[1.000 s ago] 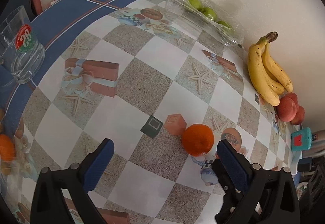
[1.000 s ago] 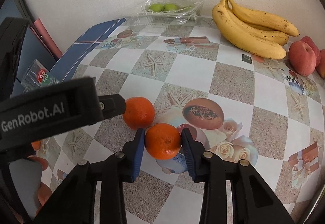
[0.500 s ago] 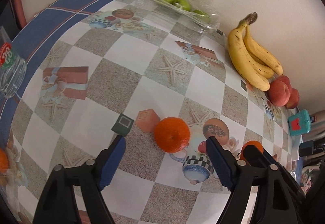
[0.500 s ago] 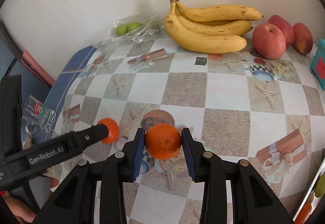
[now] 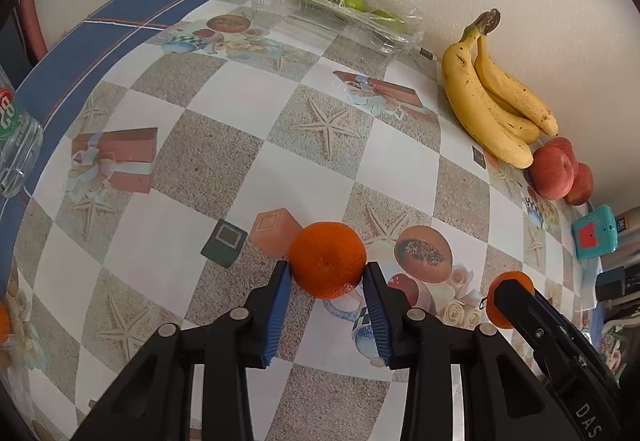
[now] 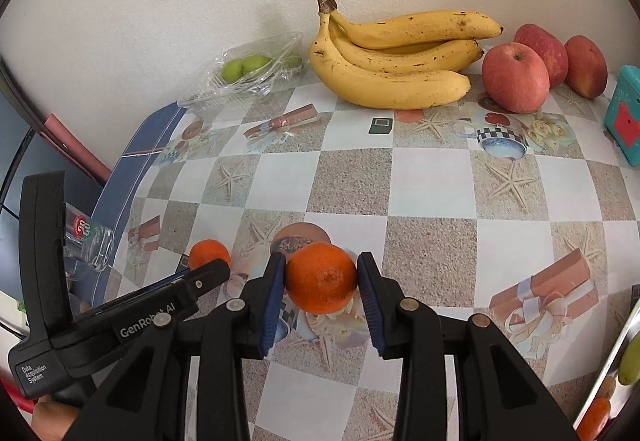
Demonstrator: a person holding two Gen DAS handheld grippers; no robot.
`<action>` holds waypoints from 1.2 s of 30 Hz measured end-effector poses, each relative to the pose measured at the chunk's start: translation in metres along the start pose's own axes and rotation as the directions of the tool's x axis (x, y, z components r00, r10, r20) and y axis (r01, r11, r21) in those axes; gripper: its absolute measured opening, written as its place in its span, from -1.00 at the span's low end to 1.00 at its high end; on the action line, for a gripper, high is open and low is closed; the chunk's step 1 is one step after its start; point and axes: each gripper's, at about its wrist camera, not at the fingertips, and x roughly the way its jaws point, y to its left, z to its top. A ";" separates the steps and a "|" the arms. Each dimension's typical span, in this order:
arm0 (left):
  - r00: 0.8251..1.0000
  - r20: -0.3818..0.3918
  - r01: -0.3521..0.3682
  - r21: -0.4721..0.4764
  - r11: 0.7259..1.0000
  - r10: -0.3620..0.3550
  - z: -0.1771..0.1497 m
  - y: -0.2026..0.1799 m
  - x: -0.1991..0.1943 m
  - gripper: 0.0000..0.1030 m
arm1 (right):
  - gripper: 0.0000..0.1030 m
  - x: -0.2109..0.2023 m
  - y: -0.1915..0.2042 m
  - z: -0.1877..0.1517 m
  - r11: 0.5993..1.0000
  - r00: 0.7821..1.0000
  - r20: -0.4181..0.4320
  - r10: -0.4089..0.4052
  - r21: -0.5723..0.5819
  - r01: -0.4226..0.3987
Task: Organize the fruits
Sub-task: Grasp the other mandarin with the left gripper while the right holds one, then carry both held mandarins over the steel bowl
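Left wrist view showed the left gripper at the bottom centre of the frame, its ribbed blue pads pressed against both sides of a round orange with dimpled, glossy skin; whether the fruit sat on the table or hung just above it could not be told. Being nearly a ball, the orange had no long axis, and a small dark dot at its middle faced the camera. The table wore a smooth cloth printed in sandy grey and white checks with starfish and gift boxes. In the lower right a second orange peeked out behind a black finger of the other tool. Right wrist view showed the right gripper at the bottom centre, narrowed onto that second orange, equally round and pitted, seemingly lifted off the cloth. At the upper centre lay a bunch of bananas, curved, yellow and brown-flecked, their long axis running left to right with the stem at the upper left. Matte red apples sat at the upper right, and green fruit lay in a crinkled clear plastic tray at the upper left, against the wall. A clear glass stood at the left edge.
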 end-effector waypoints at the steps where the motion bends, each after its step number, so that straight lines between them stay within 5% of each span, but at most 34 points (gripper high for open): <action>1: 1.000 0.000 0.002 0.001 1.000 -0.002 0.000 -0.001 0.000 -0.24 | -0.26 0.000 0.000 0.000 1.000 1.000 0.000 0.000 0.002 0.000; 21: 0.999 0.031 0.019 0.010 1.000 -0.020 0.000 -0.032 -0.037 -0.25 | -0.26 -0.017 -0.011 -0.003 0.999 0.999 -0.001 -0.036 0.023 0.036; 36: 0.996 0.072 0.040 0.103 0.994 -0.047 -0.041 -0.091 -0.082 -0.24 | -0.26 -0.076 -0.040 -0.020 0.993 0.995 0.001 -0.100 0.056 0.100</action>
